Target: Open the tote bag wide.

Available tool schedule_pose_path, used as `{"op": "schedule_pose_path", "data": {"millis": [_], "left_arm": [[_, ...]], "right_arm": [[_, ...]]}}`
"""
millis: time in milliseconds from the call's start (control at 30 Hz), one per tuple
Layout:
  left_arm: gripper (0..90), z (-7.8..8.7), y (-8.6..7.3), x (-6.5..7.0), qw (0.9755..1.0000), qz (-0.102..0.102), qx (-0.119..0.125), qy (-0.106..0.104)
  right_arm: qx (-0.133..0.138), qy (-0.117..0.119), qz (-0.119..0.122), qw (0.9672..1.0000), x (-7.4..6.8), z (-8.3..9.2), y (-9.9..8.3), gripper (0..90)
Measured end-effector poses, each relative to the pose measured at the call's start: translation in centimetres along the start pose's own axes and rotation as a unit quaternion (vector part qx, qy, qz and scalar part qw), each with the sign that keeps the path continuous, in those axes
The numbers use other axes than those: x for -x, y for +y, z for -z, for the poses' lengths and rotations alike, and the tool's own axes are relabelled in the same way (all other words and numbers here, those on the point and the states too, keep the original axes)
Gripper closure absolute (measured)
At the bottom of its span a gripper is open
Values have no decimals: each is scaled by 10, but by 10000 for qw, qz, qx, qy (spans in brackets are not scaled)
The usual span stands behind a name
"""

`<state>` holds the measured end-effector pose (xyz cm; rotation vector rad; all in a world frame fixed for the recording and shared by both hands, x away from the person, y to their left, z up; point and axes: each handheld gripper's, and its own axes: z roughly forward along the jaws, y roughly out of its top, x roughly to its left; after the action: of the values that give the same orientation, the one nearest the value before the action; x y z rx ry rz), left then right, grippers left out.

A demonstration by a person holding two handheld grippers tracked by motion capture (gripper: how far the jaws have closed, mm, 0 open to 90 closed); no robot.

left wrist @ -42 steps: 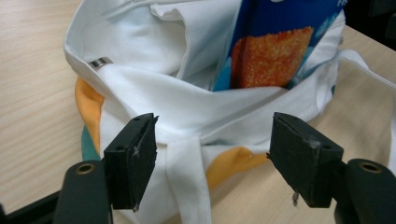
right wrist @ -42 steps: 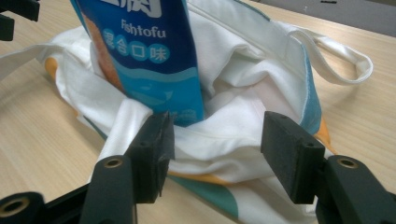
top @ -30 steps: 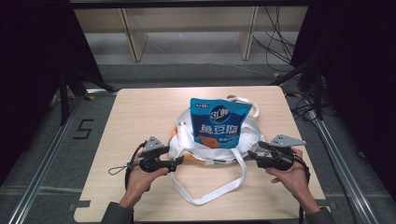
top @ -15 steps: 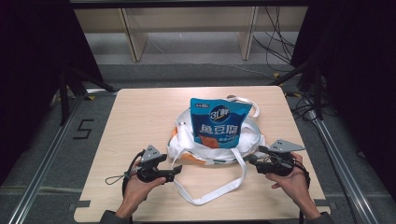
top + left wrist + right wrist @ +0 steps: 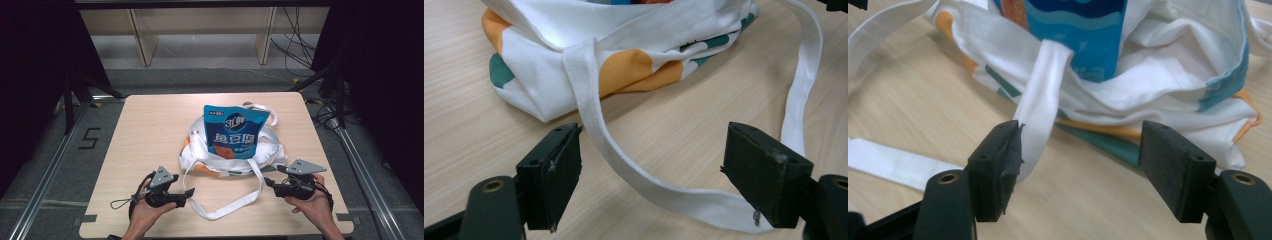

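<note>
Cloth bag (image 5: 231, 159), white with orange and teal patches, is seen slumped near the middle of a pale wooden table (image 5: 150, 130). A blue snack packet (image 5: 235, 131) is stood upright inside the bag, its top well above the collapsed rim. One long white strap (image 5: 227, 206) is looped out from the bag toward the near edge of the table, and a second strap (image 5: 260, 107) is laid behind the packet. Two hand-held grippers are rested low at the near side, one on each side of the looped strap. The left gripper (image 5: 189, 196) is held in the person's left hand (image 5: 145, 212) and is pointed toward the strap; in the left gripper view its jaws are spread wide, the strap is passed across the table between them, and nothing is clamped. The right gripper (image 5: 267, 182) is held in the right hand (image 5: 312, 202) and is pointed toward the bag; its jaws have just been opening and are set wide apart. In the right gripper view the strap is seen just beside the left-hand jaw, perhaps brushing it, but it is not pinched.
</note>
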<state>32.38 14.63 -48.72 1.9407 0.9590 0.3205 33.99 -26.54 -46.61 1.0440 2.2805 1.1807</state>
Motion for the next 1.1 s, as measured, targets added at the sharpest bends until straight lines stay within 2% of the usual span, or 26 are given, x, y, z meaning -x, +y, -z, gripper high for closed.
{"op": "schedule_pose_path", "data": {"millis": [100,133,167,200,233,267,367,400,467,500,533,567,600,633,667,700,733,767,833,900,933,967,1000,1033,1067,1100], "left_arm": [[228,2,-3,1,9999,-102,-20,-8],[227,2,-5,2,10000,-60,9,2],[227,5,-6,1,9999,-154,-57,-2],[227,5,-8,3,10000,-42,-58,8],[226,5,-9,4,10000,-17,8,42],[225,7,-11,6,10000,18,11,11],[224,8,-13,7,10000,-31,-21,-2],[224,10,-14,9,10000,0,23,55],[224,13,-15,7,9998,-160,3,73],[224,14,-16,9,9999,-110,25,56],[224,15,-17,9,9998,-153,22,81],[224,15,-19,12,10000,-4,74,62],[223,17,-20,12,9999,-86,26,81],[223,18,-21,13,9999,-96,30,92],[223,18,-22,15,9999,-63,44,98],[223,18,-24,19,9999,-66,31,100],[223,18,-26,21,9998,-185,9,74],[223,17,-27,24,9999,-162,-37,35],[223,16,-30,29,9995,-279,-146,20],[221,14,-32,34,9991,-360,-195,-68],[220,13,-33,36,9991,-367,-210,-104],[220,13,-33,38,9991,-355,-219,-114],[220,13,-33,38,9988,-431,-214,-102],[220,13,-33,36,9984,-521,-223,-74],[220,13,-33,37,9991,-381,-197,-21],[220,13,-33,36,9993,-336,-148,-21]], "right_arm": [[-5,-67,74,9999,-2,2,-4,334],[-95,-34,-49,9999,-6,4,-6,331],[-112,-42,-83,9999,-7,5,-8,330],[-151,-67,-38,9999,-8,6,-11,327],[-98,-84,104,9999,-7,5,-13,325],[-129,-77,112,9998,-8,6,-15,322],[-143,-109,136,9997,-11,9,-18,314],[-201,-81,144,9997,-11,10,-19,311],[-250,-61,121,9996,-14,11,-23,302],[-275,-60,152,9995,-15,11,-25,301],[-303,-59,164,9994,-16,11,-27,298],[-331,-50,181,9993,-17,12,-29,295],[-404,-23,53,9992,-20,12,-32,291],[-422,-16,189,9989,-19,13,-33,286],[-435,-42,87,9990,-22,13,-35,285],[-466,-31,151,9988,-23,14,-37,284],[-465,-57,245,9986,-24,15,-40,282],[-481,-1,210,9986,-26,16,-41,281],[-480,39,214,9986,-27,18,-42,280],[-454,-15,254,9986,-28,20,-44,279],[-507,67,267,9983,-28,20,-44,278],[-484,43,291,9984,-28,19,-45,277],[-499,36,304,9983,-28,19,-45,276],[-547,-25,206,9983,-30,19,-45,276],[-530,-28,257,9983,-29,19,-45,275],[-526,-54,301,9981,-29,18,-45,274]]}}
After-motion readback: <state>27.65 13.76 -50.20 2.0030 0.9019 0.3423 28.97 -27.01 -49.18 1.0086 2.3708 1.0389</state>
